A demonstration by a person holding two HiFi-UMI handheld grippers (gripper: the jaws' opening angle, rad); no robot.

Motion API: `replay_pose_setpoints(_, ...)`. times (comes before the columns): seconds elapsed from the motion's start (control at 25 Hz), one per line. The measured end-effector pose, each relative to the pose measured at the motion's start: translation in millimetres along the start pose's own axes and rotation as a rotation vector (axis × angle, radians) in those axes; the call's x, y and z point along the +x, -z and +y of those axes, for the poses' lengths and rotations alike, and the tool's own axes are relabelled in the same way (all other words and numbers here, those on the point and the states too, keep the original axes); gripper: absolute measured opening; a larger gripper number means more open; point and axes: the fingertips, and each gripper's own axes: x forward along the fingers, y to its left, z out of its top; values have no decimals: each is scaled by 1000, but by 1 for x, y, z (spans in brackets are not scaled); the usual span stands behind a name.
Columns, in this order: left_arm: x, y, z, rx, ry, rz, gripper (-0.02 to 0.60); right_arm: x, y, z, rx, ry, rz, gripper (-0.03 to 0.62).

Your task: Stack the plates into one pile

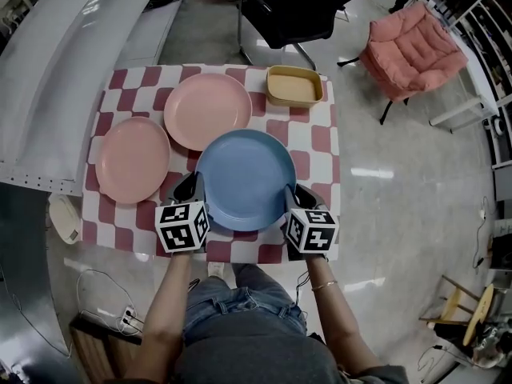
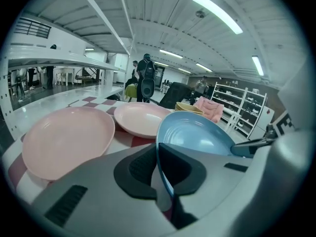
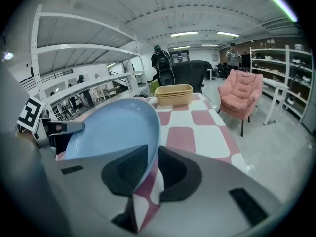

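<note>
A blue plate hangs just above the near part of the pink-and-white checked table, held by its two side rims. My left gripper is shut on its left rim; in the left gripper view the thin blue edge runs between the dark pads. My right gripper is shut on the right rim, and in its own view the blue plate passes between its pads. Two pink plates lie on the table: one at the left, one behind the blue plate.
A yellow rectangular dish sits at the table's far right corner. A black chair and a pink armchair stand beyond the table. A long grey panel runs along the left side. People stand far off in the hall.
</note>
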Motion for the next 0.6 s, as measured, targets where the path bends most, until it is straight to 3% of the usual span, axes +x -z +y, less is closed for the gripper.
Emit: replay_pose_setpoints(0.6, -54, -16, 74, -113, -198, -92, 28, 36, -41, 79, -158, -177, 6, 63)
